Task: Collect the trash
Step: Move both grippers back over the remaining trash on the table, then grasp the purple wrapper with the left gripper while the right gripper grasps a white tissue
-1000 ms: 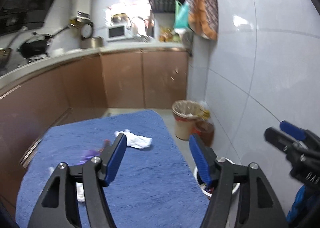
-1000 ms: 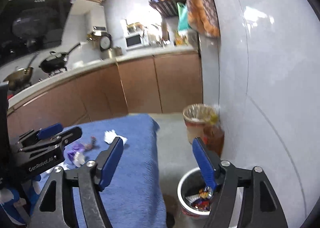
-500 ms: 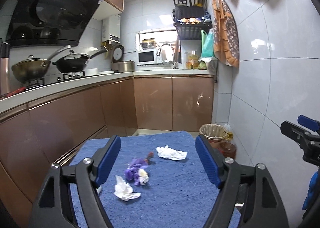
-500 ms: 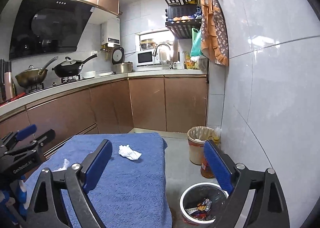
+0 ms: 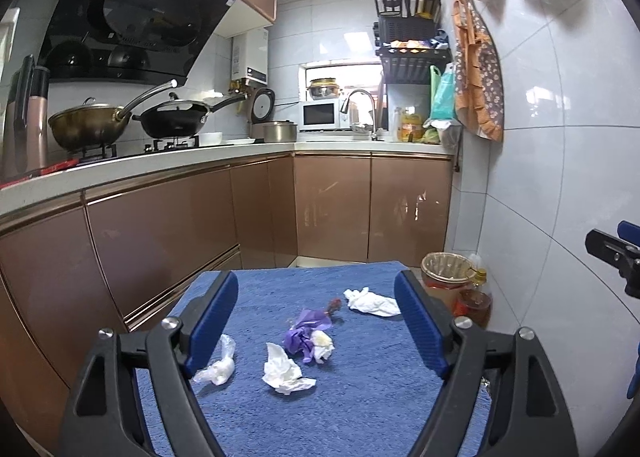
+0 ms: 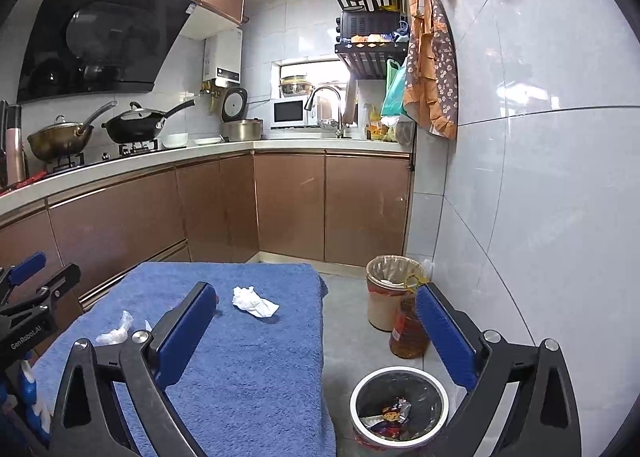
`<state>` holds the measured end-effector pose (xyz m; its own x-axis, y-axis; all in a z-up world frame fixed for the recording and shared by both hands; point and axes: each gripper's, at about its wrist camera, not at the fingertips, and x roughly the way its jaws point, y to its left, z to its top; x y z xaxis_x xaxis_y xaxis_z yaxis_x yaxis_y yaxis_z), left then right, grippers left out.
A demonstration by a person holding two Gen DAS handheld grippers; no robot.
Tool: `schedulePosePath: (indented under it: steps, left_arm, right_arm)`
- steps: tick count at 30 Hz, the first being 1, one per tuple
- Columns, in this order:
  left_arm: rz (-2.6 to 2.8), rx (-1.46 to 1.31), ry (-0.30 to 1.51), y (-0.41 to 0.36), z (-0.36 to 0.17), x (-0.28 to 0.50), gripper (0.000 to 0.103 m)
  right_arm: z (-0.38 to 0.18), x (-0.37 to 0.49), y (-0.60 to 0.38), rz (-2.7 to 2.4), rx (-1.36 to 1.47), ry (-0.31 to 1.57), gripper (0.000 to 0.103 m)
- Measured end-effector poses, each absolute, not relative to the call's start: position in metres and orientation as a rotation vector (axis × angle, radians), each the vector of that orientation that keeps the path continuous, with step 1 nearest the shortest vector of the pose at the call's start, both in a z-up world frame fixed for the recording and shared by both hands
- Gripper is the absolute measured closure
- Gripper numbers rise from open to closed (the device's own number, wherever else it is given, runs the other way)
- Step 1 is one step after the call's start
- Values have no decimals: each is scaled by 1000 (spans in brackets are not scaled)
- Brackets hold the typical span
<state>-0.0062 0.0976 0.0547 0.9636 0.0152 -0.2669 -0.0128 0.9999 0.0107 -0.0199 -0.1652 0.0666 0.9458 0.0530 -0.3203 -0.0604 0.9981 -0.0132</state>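
Several bits of trash lie on a blue towel (image 5: 360, 397): a white tissue (image 5: 372, 301) at the far right, a purple wrapper (image 5: 306, 333), a crumpled white tissue (image 5: 285, 371) and a clear plastic scrap (image 5: 218, 365). My left gripper (image 5: 316, 321) is open and empty above the towel's near part. My right gripper (image 6: 316, 331) is open and empty over the towel's right edge. The far tissue (image 6: 254, 301) and the plastic scrap (image 6: 116, 331) also show in the right wrist view. A small round bin (image 6: 400, 403) with wrappers inside stands on the floor right of the towel.
A taller lined bin (image 6: 390, 289) and an oil bottle (image 6: 408, 331) stand by the white tiled wall (image 6: 540, 217). Brown cabinets (image 5: 332, 209) and a counter with pans run along the left and back. The left gripper's body (image 6: 28, 313) shows at the right view's left edge.
Both views have risen and levelled, showing more of the kitchen. The grippers have pulled back from the towel and stay open and empty. The trash has not moved.
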Motion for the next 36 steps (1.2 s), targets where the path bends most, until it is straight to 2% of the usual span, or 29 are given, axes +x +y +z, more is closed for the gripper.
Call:
schedulePosePath:
  steps: [16,24,30,36]
  left_arm:
    - [67,-80,380,161,12,47,23]
    - [53,-116,487,211,-24,89,23]
    - [-121,-115,640,232,-61,126,23]
    - [-280,-110,765,208,-87,176,27]
  right_arm:
    - [47,42,-121,38,-108,445,2]
    - [28,83,-97,93,-129,515,2]
    - [0,128,-86,153,-119,593,3]
    - [-33,183,-79,223,-90,678,10]
